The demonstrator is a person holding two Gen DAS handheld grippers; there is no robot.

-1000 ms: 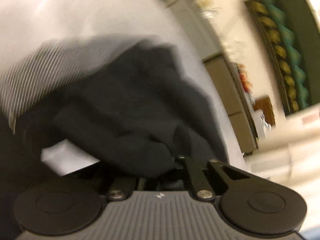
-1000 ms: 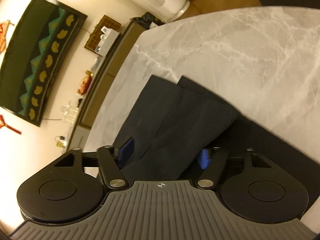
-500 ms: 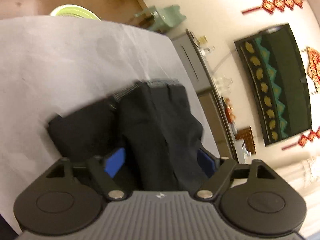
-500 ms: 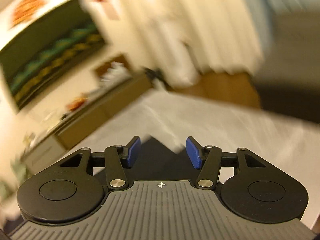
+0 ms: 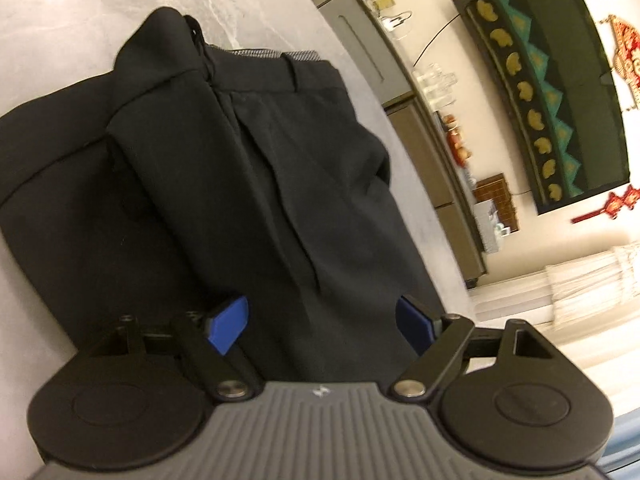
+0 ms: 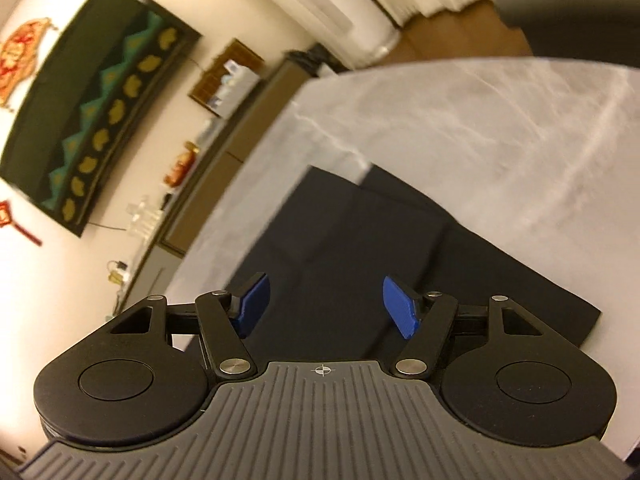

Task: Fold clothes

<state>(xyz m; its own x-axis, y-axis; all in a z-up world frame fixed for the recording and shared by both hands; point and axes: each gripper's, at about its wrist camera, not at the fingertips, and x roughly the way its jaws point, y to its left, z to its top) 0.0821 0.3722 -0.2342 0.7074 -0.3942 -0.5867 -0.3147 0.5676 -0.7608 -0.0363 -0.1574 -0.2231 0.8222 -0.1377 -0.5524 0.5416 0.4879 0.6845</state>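
Observation:
Dark trousers [image 5: 248,168] lie folded on the pale marble table [image 5: 80,20], the waistband with its grey lining at the far end. My left gripper [image 5: 322,326] hovers open over the near part of the cloth, blue pads wide apart, nothing pinched between them. In the right wrist view the leg end of the trousers [image 6: 360,240] lies flat in overlapping layers. My right gripper [image 6: 332,306] sits above that end with its jaws opening and only cloth lying below them, none held.
The table's far edge [image 6: 304,92] borders a low sideboard [image 6: 224,148] with small items along the wall. A dark wall hanging [image 5: 560,80] and red ornaments are above it. Bare marble [image 6: 500,128] extends to the right of the trousers.
My left gripper let go of the bunched cloth, opened wide and moved; the trousers now lie flat. The right gripper swung up and back over the leg end, its pads wider apart.

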